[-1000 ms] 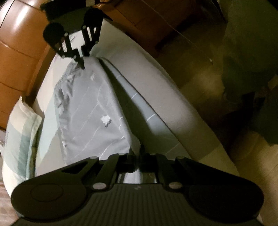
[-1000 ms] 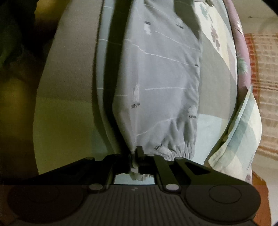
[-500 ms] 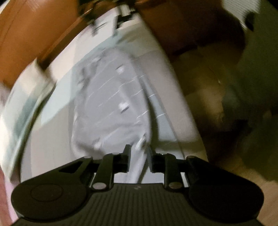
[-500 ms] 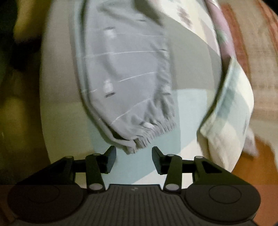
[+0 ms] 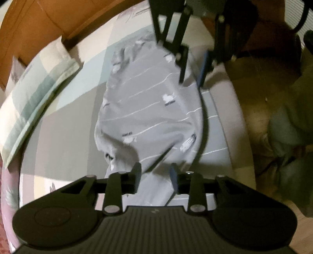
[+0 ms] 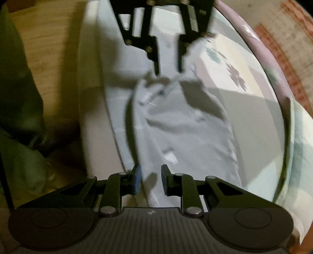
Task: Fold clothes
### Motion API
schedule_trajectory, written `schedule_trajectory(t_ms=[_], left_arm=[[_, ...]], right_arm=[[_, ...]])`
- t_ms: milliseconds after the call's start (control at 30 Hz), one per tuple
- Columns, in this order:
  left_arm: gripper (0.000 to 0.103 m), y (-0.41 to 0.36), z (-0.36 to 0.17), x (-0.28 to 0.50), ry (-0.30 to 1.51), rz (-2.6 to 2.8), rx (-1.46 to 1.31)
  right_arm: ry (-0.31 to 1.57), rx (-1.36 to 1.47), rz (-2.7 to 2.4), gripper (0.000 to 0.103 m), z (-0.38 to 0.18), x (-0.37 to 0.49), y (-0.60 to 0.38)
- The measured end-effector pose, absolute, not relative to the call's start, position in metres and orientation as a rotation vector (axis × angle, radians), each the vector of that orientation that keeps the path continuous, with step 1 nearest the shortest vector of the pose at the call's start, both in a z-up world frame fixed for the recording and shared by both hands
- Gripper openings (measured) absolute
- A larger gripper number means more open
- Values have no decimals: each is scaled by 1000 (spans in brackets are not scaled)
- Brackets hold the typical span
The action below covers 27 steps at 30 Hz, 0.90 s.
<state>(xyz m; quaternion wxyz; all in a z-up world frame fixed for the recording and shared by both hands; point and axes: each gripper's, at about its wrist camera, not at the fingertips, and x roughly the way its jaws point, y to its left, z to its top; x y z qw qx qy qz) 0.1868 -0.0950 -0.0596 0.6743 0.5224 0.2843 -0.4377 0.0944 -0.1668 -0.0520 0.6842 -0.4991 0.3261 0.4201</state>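
Checked pillow, patterned bedsheet, wooden headboard, wood floor

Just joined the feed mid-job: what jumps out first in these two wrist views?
A grey printed garment lies lengthwise down the middle of the bed, one end bunched. The left gripper hangs over that bunched end, jaws opening and pressing on nothing; the right gripper faces it from the other end, jaws closing above the cloth. A folded pastel blanket lies alongside.
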Motion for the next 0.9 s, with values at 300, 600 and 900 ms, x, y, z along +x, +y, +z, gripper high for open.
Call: schedule_trajectory(t_ms=[300,600,900], left_arm=[[38,-100,-64,187,653,-996,1146],[39,-90,-65,201,801,-935,1045],[45,-35,-56,252,1162,-570,437]], right_arm=[[779,-1141,993,1,-59,97,-155],[884,-1026,980,7,-55,106,-160],[916,-869,796,18,-40,139,-163]])
